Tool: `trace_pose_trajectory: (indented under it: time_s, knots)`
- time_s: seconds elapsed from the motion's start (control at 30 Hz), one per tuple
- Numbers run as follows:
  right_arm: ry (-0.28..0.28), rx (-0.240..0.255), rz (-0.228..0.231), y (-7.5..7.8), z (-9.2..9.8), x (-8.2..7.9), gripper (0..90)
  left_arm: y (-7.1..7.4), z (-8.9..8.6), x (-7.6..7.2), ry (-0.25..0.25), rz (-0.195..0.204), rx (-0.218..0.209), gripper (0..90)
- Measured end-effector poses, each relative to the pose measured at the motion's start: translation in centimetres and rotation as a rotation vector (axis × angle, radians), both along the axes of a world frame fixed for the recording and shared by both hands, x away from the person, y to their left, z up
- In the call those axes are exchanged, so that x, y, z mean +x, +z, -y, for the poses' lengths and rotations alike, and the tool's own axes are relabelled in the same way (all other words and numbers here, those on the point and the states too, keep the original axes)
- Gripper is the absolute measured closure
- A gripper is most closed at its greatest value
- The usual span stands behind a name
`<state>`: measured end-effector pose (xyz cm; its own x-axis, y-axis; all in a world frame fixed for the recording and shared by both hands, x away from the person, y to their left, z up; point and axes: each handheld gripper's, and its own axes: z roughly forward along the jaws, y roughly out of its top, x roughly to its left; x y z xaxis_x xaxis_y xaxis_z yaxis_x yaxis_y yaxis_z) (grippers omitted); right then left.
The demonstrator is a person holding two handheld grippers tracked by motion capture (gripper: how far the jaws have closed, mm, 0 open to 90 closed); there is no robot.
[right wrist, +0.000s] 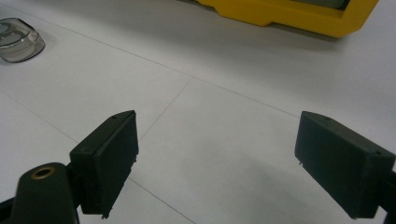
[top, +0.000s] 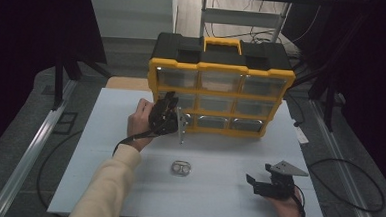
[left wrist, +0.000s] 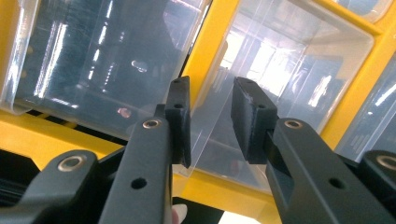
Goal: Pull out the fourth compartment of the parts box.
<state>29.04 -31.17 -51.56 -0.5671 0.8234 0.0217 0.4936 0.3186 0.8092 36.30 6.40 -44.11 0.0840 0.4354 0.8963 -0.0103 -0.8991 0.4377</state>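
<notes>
Yellow-framed organizer (top: pixel 221 69), clear drawers, upright, long axis across the table.
Left gripper (left wrist: pixel 211 122) parted around a drawer edge; right gripper (right wrist: pixel 217 165) released.

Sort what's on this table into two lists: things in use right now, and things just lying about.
In use:
- drawer cabinet, yellow and black
- clear drawer, left hand-held gripper open around its front edge

Lying about:
- small clear container on the white table
- right hand-held gripper, open, low over the bare table, holding nothing
</notes>
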Motion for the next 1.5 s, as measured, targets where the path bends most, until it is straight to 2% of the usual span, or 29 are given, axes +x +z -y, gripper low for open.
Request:
trace_pose_trajectory:
  time_s: [0.9,1.5]
  knots:
    - [0.0,-0.001,0.009,0.1,-0.1,-0.1,14.4,0.1,0.0,-1.5,-0.006,-0.004,0.01,69.3]
    - [-0.004,0.0,0.007,0.1,-0.1,0.0,14.4,0.1,0.0,-1.9,-0.003,-0.005,0.009,69.3]
